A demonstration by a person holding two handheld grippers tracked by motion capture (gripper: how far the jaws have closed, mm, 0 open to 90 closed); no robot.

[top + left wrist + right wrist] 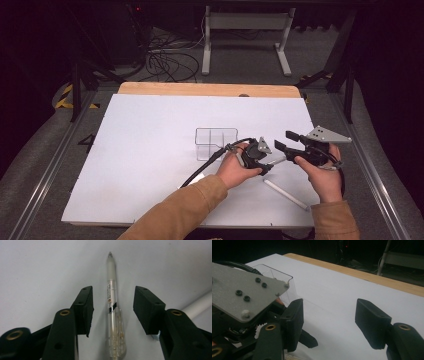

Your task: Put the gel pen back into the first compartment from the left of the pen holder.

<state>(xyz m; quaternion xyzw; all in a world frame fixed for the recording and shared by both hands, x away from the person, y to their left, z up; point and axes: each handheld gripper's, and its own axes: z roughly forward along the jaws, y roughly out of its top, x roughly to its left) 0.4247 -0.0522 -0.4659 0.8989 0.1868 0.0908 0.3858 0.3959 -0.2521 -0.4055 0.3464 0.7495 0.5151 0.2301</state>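
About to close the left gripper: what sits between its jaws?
In the left gripper view, the clear pen lies lengthwise between the open jaws, with bare white table on either side of it.
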